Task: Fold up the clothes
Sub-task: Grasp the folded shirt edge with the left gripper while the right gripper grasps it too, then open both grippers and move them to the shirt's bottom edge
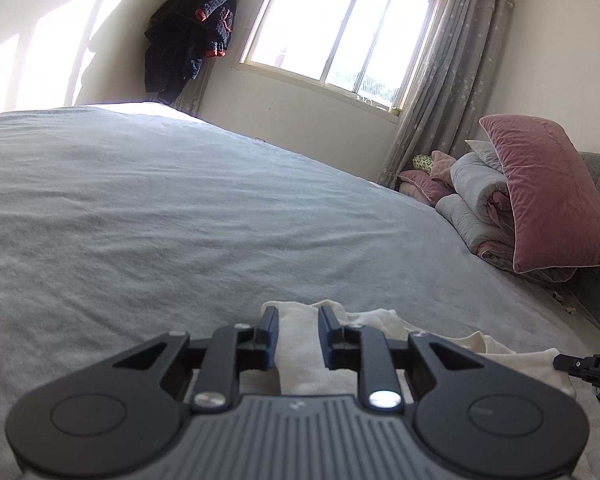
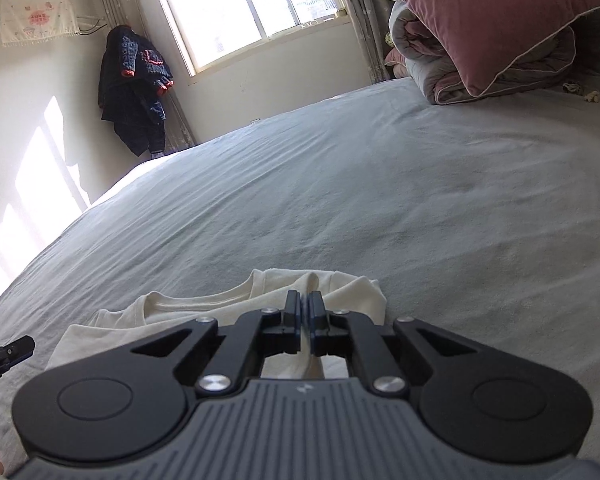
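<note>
On the near edge of a wide bed (image 2: 340, 184), a cream shirt (image 2: 168, 312) is lying rumpled, its knit soft and matte, its ribbed collar curving in a loose arc. Under it the grey sheet (image 1: 140, 208) is showing fine, shallow creases and a faintly fuzzy nap. Hard black plastic fingers of the left gripper (image 1: 298, 322) are standing spread apart over a fold of the shirt, with cloth showing between them. At the shirt's other side the right gripper (image 2: 304, 306) is pressing its fingers together, pinching a ridge of the fabric. Beyond the shirt the sheet is stretching bare and broad toward the window (image 1: 340, 28). Off to the right, a velvety pink pillow (image 1: 552, 188) is leaning on a rolled grey quilt (image 1: 476, 200).
</note>
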`<state>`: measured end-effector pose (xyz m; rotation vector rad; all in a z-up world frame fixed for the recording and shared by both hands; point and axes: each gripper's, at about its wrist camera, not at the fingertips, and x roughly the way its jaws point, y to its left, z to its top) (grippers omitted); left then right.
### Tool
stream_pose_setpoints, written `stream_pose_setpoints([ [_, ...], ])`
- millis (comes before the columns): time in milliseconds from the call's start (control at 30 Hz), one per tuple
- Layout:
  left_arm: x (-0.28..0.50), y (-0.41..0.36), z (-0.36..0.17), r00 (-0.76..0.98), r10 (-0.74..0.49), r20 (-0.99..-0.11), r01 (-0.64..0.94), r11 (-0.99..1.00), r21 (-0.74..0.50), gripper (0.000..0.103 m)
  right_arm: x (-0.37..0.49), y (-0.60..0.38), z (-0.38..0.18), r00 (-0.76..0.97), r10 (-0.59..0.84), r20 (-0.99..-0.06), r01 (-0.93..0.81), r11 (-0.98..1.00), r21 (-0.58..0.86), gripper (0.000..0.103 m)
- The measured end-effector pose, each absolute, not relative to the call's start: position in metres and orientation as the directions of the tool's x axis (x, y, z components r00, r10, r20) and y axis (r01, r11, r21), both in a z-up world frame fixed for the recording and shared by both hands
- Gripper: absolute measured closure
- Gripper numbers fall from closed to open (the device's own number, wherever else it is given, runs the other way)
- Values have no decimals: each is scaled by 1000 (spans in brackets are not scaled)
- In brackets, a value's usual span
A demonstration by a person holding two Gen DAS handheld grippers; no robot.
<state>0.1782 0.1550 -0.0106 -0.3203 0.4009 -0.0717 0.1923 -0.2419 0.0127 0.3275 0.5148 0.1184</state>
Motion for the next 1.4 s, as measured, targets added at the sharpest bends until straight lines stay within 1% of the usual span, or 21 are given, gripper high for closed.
stream_pose_setpoints([
  [67,182,150,-11,917,-139,-373,18,951,-310,81,193,-246,14,870,167,-464,-14,948,317,97],
  [133,189,142,-15,906,-140,-400,29,962,-272,81,196,-250,11,865,161,-474,-2,948,318,97],
  [267,208,128,-35,853,-123,-508,35,983,-179,81,202,-248,-1,841,143,-522,5,962,273,97],
  [433,209,132,-36,840,-133,-527,34,981,-193,79,202,-244,-14,829,111,-548,14,976,218,95],
  [467,207,133,-32,844,-138,-519,38,979,-200,79,202,-243,-12,830,109,-547,15,976,217,91],
  [567,196,137,-21,865,-162,-475,52,970,-236,79,200,-244,-3,838,126,-530,-1,973,230,87],
  [600,194,138,-20,869,-166,-467,55,969,-243,79,199,-242,-1,845,122,-520,-7,976,218,84],
  [633,192,138,-19,869,-169,-465,56,968,-246,79,198,-241,1,852,118,-510,-12,978,207,71],
  [667,193,138,-19,863,-166,-477,52,968,-244,79,197,-239,2,859,114,-499,-18,981,194,55],
  [733,194,137,-21,850,-162,-502,44,970,-239,78,196,-233,3,867,101,-487,-33,989,147,52],
  [800,195,137,-22,836,-158,-525,36,972,-234,67,199,-227,-4,848,94,-522,-48,994,100,52],
  [900,197,136,-23,815,-151,-560,25,974,-226,65,204,-217,-20,805,78,-588,-65,997,44,52],
  [933,197,135,-24,807,-148,-572,21,975,-223,63,201,-215,-19,812,70,-579,-65,997,29,52],
  [1000,197,135,-24,792,-146,-593,14,975,-221,61,200,-215,-13,799,74,-597,-58,997,46,52],
  [1033,193,135,-23,786,-153,-599,14,973,-230,57,196,-216,-11,794,88,-602,-58,996,68,50],
  [1133,179,136,-19,768,-174,-616,13,967,-256,53,179,-217,-9,776,124,-618,-55,990,130,35],
  [1200,165,136,-18,768,-182,-614,10,962,-272,48,165,-217,-15,760,134,-636,-42,987,158,26],
  [1233,157,135,-19,768,-193,-611,11,957,-289,45,158,-216,-18,752,138,-644,-36,985,169,19],
  [1300,140,135,-22,766,-213,-606,12,948,-318,42,141,-209,-19,753,106,-649,-30,991,127,9],
  [1333,131,134,-24,766,-217,-605,11,946,-325,40,132,-205,-20,753,90,-651,-27,994,106,0],
  [1400,113,133,-29,767,-217,-604,8,944,-329,36,118,-201,-20,753,60,-656,-13,997,77,0],
])
